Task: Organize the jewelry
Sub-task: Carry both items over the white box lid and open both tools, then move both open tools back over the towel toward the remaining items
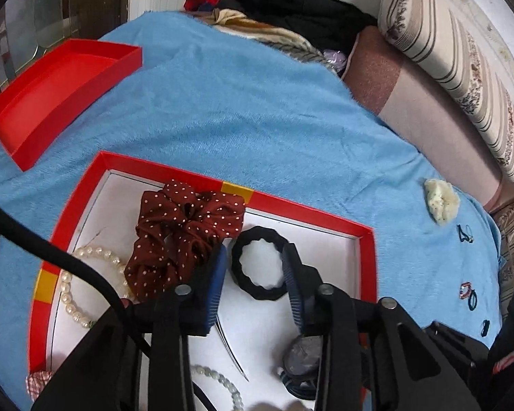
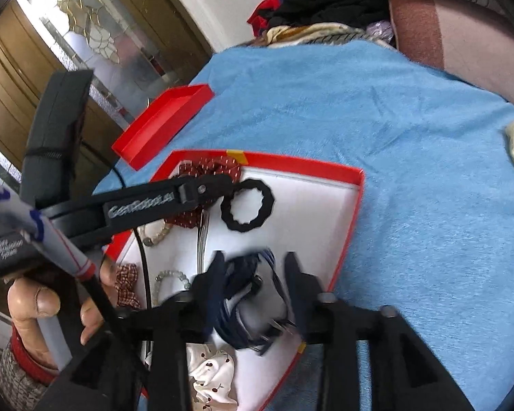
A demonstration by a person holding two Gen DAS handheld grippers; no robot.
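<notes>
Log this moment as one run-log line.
left gripper: open over black hair tie | right gripper: open over navy striped scrunchie | red box: holds both

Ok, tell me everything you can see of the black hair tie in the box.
The black hair tie is a thick closed ring with a wavy, scalloped edge, apparently soft matte fabric or elastic. It lies flat on the white floor of the red-rimmed box, near its far right corner, just right of the dotted maroon scrunchie. The open left gripper hovers at it, a finger on each side; whether they touch is unclear. In the right wrist view it lies apart, beyond the right gripper.
</notes>
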